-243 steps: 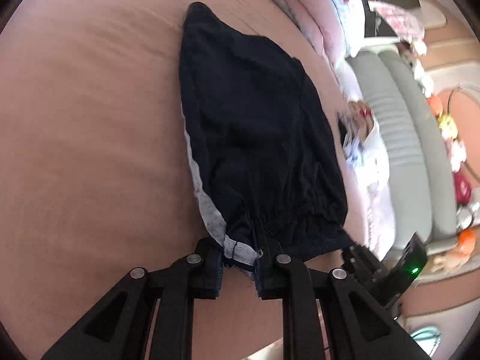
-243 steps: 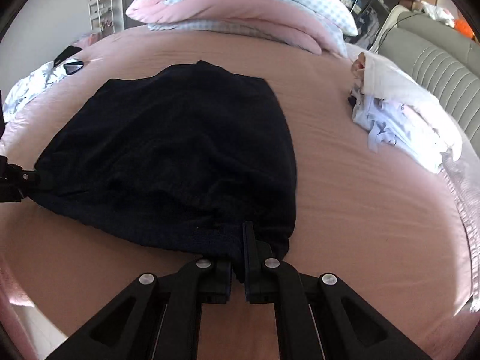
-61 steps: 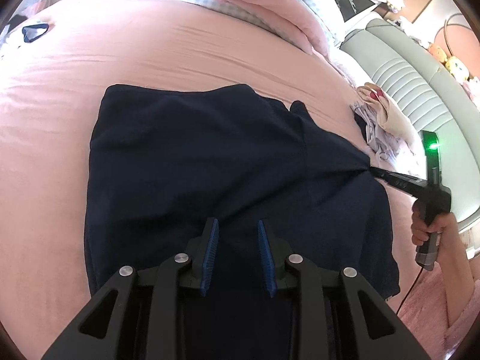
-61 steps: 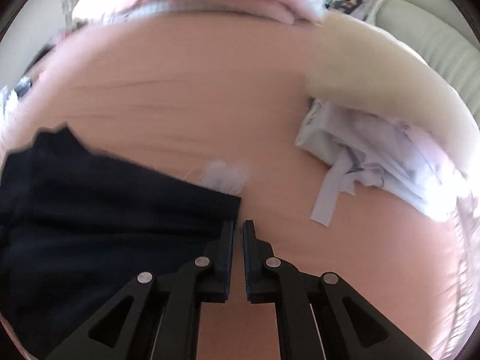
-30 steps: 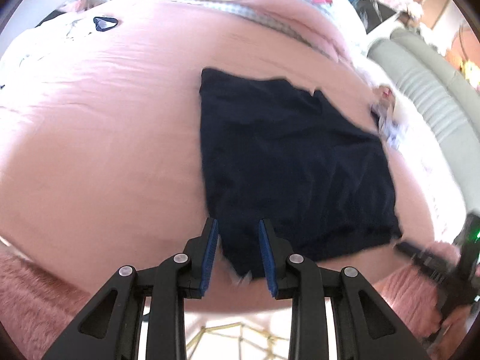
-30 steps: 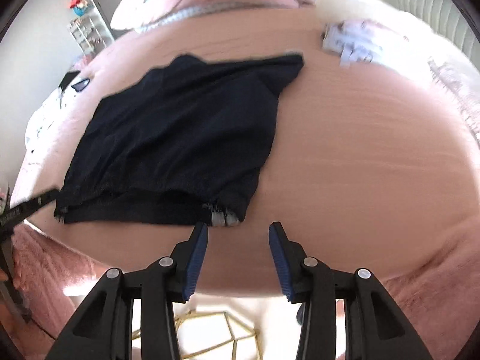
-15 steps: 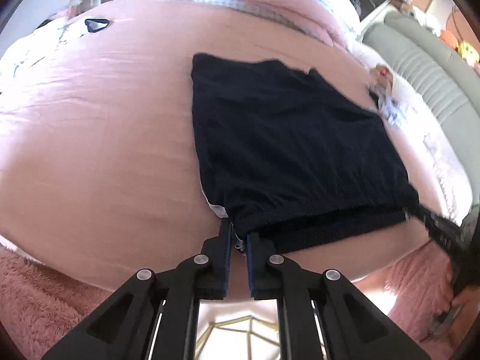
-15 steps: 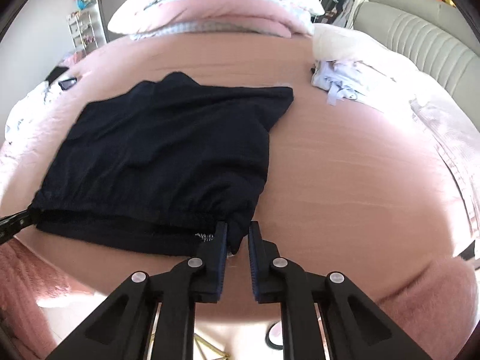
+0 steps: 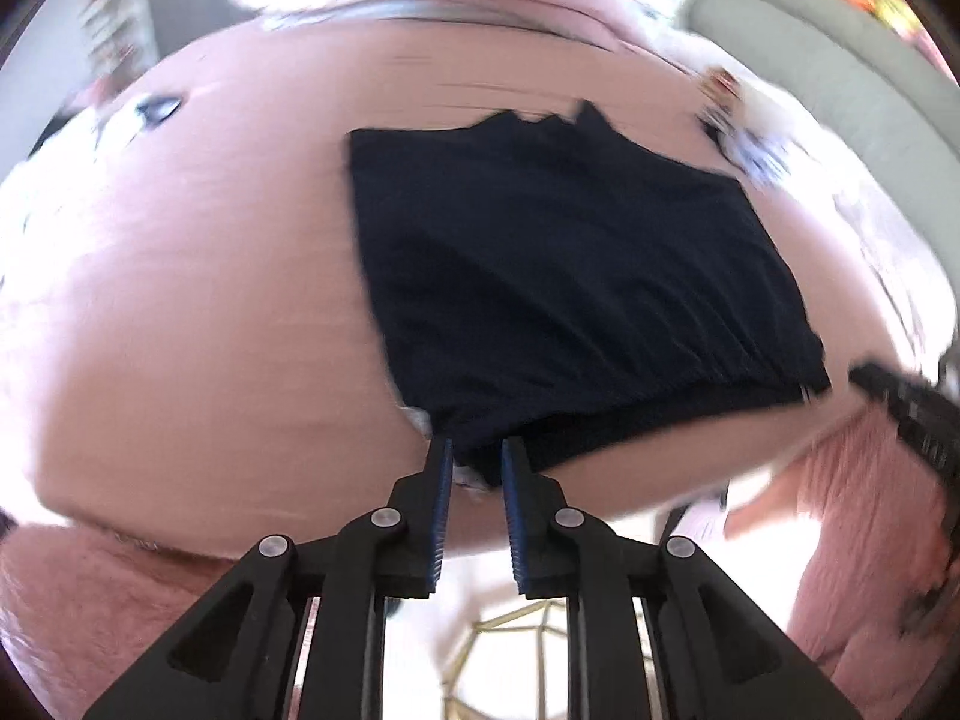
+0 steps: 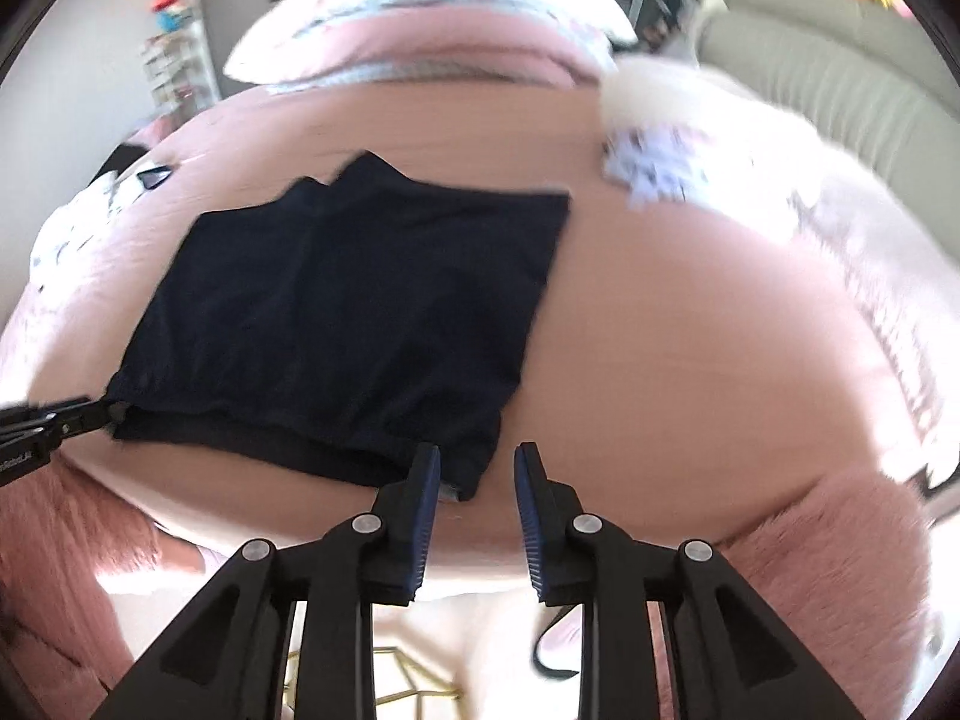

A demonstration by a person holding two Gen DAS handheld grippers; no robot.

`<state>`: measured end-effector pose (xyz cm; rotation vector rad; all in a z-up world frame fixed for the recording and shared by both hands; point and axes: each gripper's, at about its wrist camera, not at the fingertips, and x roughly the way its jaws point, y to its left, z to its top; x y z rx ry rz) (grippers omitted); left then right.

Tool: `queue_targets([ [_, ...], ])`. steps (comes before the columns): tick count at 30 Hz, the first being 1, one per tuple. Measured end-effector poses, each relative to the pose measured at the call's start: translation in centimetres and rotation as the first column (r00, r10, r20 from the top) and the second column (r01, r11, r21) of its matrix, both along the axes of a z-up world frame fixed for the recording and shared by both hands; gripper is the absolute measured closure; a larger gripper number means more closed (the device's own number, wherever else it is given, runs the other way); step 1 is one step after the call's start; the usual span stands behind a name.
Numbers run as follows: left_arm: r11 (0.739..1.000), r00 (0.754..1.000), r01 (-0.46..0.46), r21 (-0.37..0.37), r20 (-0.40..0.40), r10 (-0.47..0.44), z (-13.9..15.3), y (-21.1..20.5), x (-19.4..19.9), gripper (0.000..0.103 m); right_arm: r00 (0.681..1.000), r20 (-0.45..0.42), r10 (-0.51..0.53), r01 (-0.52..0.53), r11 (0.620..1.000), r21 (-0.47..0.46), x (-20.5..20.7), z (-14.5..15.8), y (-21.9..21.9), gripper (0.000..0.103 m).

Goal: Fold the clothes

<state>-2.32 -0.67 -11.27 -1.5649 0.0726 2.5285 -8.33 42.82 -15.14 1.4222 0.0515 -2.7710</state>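
Where visible, pale clothes (image 10: pixel 666 165) rightward

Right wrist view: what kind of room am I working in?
Most likely a bedroom: the dark shorts lie on a bed with a pink sheet, pillows stacked at its far end.

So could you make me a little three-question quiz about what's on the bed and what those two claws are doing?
1. True or false: the dark shorts lie flat on the pink bed.
2. Which is between the left gripper fingers? A) a corner of the shorts B) a pillow C) nothing
3. Fill in: the right gripper jaws are ____, beside the shorts' near corner.

Key: 1 true. 2 A, though the pads do not seem to press it; the jaws have just been opening. 3 open; they too have just been opening, with bare sheet between them.
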Motion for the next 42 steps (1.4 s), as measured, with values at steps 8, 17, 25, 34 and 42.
queue_targets([
  [8,0.985,0.988,0.153,0.083,-0.048,-0.149,0.5,2.3,-0.9,0.086,0.966,-0.012,0.257,-0.254,0.963,0.094,-1.4,0.1,-4.3,0.071],
  [17,0.971,0.997,0.038,0.234,0.061,-0.054,-2.6,1.8,-1.9,0.087,0.950,0.116,0.291,-0.302,0.949,0.092,-2.4,-4.3,-5.1,0.072],
  [25,0.960,0.981,0.193,0.204,-0.053,-0.186,-0.8,3.9,-1.6,0.086,0.969,0.010,0.248,-0.247,0.966,-0.082,-1.6,-1.1,-2.0,0.072],
  [34,0.956,0.966,0.258,0.139,-0.050,-0.253,-2.9,5.5,-1.6,0.079,0.943,0.095,0.320,-0.319,0.947,-0.034,-1.4,-3.1,-4.9,0.071],
  [42,0.962,0.953,0.270,-0.040,-0.135,-0.273,-3.1,6.9,-1.1,0.064,0.957,0.074,0.280,-0.279,0.960,-0.022,-2.2,-3.9,-5.1,0.065],
])
